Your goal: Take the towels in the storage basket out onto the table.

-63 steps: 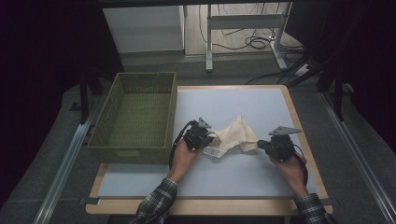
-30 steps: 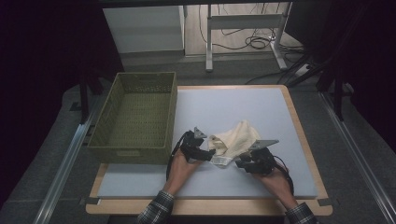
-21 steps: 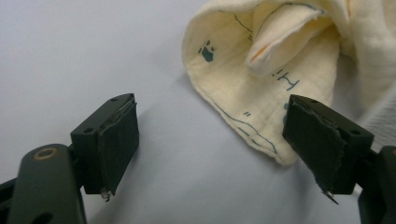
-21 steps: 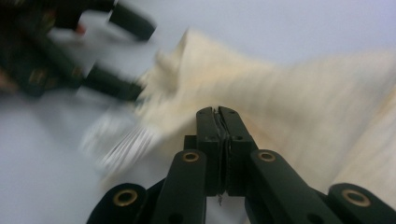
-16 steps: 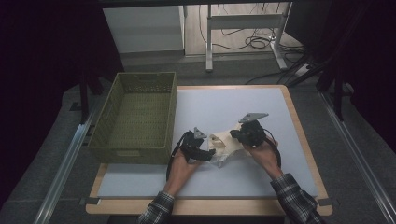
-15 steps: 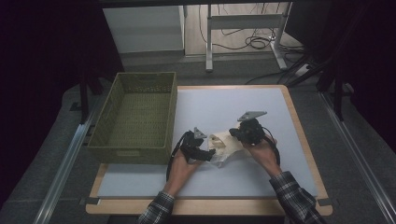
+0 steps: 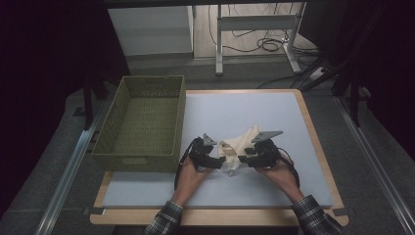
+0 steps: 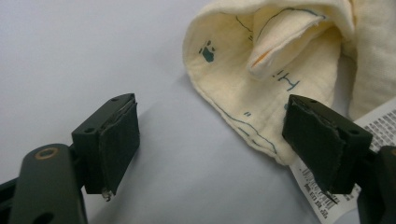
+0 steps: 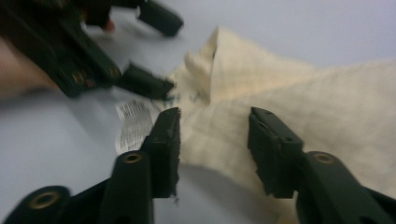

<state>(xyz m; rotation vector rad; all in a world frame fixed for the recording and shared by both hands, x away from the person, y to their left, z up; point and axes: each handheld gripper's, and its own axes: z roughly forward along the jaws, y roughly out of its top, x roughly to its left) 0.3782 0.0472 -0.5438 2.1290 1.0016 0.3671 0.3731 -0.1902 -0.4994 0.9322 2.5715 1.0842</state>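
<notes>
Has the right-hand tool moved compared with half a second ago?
Yes. The right tool has drawn back from the cream cloth toward the table's near edge, away from the green basket. Its jaws have just been opening, with cloth between them.

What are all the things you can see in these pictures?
cloth: one, cream with small blue and orange marks, crumpled on the table between the two grippers
label: one, white with black print, lying at the cloth's near edge
basket: one, olive green, nothing visible inside, on the table's left side
table: one, pale grey top with a wooden border
metal frame: one, grey, on the floor beyond the table, with dark cables beside it
left gripper: one, black, jaws open beside the cloth, one jaw over the label
right gripper: one, black, jaws have just been opening, cloth between them, pads apart from it
hands: two, with checked sleeves, at the table's near edge
</notes>
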